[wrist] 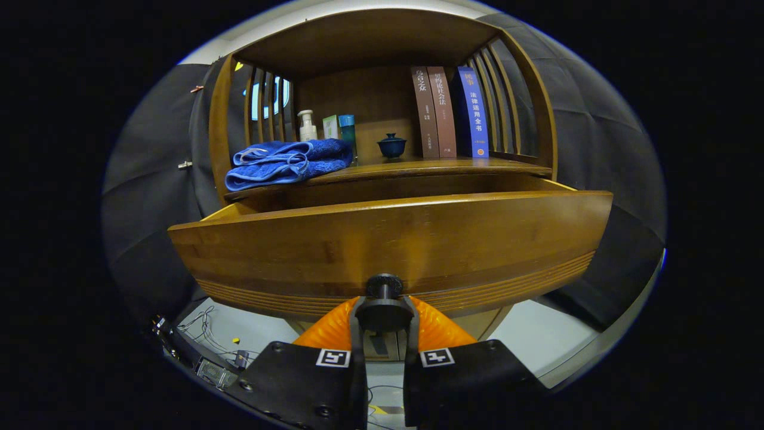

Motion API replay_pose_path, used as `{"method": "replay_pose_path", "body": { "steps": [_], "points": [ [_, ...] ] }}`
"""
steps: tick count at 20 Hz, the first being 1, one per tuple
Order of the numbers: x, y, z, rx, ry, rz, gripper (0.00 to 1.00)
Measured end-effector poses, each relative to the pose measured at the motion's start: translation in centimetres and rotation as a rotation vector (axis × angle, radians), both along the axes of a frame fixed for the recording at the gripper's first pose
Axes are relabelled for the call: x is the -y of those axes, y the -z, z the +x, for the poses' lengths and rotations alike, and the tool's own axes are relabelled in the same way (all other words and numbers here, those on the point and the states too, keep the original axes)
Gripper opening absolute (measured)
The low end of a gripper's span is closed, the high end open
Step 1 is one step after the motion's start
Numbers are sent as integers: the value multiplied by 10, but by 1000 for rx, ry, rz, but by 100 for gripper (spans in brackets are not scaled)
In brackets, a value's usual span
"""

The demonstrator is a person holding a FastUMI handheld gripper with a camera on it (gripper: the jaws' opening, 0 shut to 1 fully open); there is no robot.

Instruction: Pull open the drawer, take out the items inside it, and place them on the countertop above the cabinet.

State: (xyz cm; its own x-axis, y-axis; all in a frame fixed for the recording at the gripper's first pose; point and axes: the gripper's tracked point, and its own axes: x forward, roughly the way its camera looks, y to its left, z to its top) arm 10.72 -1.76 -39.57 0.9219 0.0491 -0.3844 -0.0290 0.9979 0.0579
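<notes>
Here, the gripper [384, 313] is clamped on the dark round knob [384, 285] of a wooden drawer [388, 239], both fingers pressing in on the knob's stem from either side, the knob's flat head sitting just ahead of them against the drawer front. The drawer stands pulled out from the cabinet, its wide front panel rising directly above the jaws; its inside is hidden behind that panel from this low angle, so what lies in it cannot be told. Beyond the drawer, the countertop [418, 167] runs across the cabinet under a slatted wooden hutch. On it, up and to the left of the jaws, lies a folded blue towel [286, 162]; behind the towel stand a white pump bottle [307, 125] and a small box [331, 126] beside a blue-capped container [347, 128]. Straight beyond the jaws sits a dark blue lidded cup [392, 146], and to its right three upright books [450, 113].
</notes>
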Motion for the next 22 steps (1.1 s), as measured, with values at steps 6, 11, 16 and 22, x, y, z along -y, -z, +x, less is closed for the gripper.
{"method": "replay_pose_path", "body": {
  "steps": [6, 11, 16, 22],
  "points": [
    [3, 1, -37, -3, 1, -7, 28],
    [2, 7, -43, -20, 4, 5, 28],
    [2, 9, -42, -10, 11, 14, 28],
    [0, -13, -49, 18, 2, 35, 99]
  ]
}}
